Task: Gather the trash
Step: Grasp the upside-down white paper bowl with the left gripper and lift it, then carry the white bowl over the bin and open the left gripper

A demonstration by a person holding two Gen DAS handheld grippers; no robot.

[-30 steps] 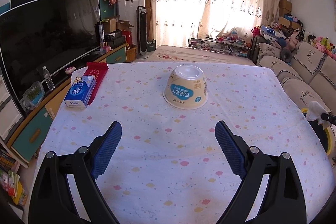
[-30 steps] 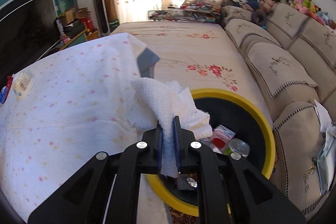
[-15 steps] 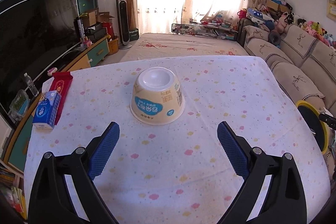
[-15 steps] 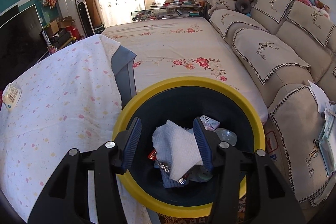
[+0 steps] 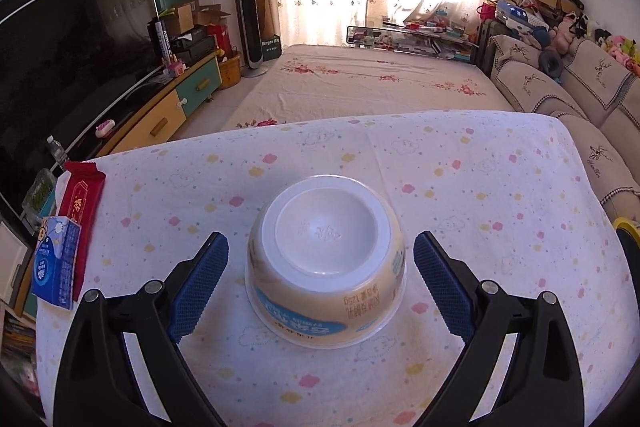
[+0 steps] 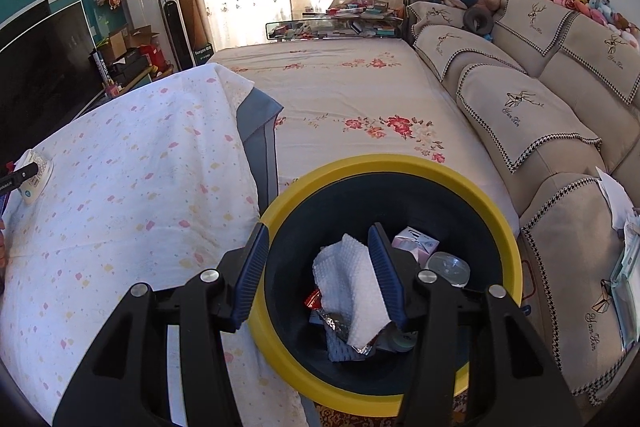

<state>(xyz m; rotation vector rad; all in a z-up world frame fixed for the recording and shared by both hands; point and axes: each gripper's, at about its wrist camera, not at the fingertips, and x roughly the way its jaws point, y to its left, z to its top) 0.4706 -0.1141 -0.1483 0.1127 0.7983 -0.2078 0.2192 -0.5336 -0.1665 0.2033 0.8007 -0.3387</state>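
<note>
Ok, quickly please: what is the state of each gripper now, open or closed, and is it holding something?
Left gripper: open, the upside-down bowl between its fingers, not gripped.
Right gripper: open, holding nothing, above the bin; the paper towel lies inside.

Your right gripper (image 6: 318, 269) hangs over the yellow-rimmed bin (image 6: 496, 211), jaws apart. The white paper towel (image 6: 348, 291) lies inside on what looks like foil scraps, beside the table (image 6: 120, 187)

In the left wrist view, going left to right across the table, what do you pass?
Blue carton → red packet → left pad of the left tool → upside-down bowl → right pad → yellow bin rim.
</note>
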